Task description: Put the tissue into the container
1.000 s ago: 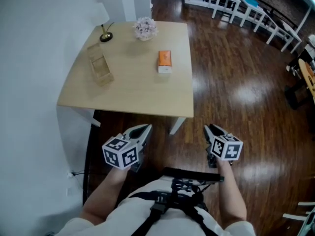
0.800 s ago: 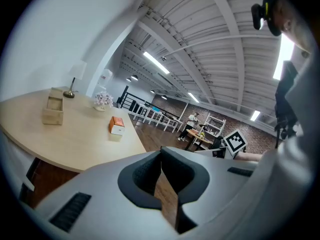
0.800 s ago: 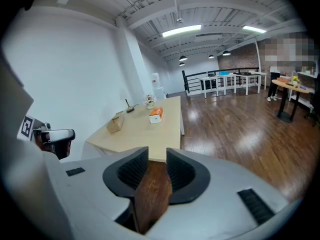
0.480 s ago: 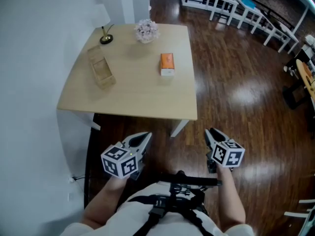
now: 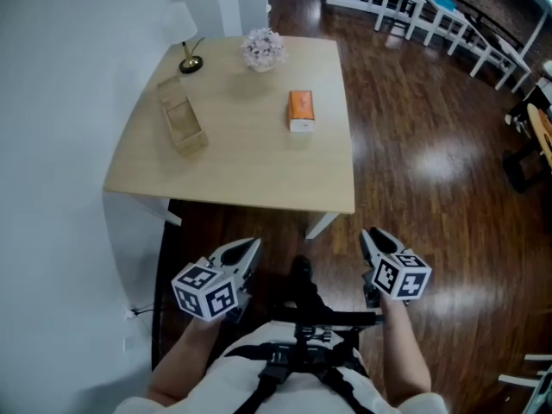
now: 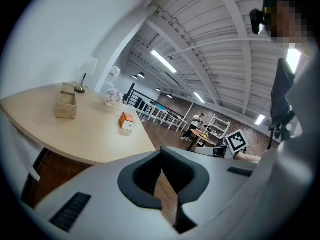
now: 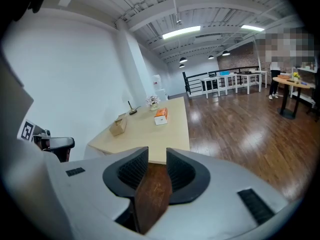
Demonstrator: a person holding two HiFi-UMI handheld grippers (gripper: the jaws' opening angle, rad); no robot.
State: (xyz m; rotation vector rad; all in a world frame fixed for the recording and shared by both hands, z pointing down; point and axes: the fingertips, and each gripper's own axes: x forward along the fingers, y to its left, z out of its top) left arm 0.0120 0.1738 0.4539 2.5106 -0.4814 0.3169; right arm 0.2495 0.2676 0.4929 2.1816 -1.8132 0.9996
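The container (image 5: 183, 126) stands open at the left of the pale table (image 5: 233, 175). Well apart to its right lies the orange tissue pack (image 5: 301, 110), still outside it (long axis running away from the person, white end nearer). Dark wood floor (image 5: 431, 162) spreads to the right. Before the table, the left gripper (image 5: 248, 247) seems pressed together at its tips. The right gripper (image 5: 366, 235) keeps its jaws a little apart, with nothing between.

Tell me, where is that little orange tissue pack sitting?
In the head view the orange tissue pack lies on the right half of the table, nearer the person than the flowers and right of the container, apart from both.
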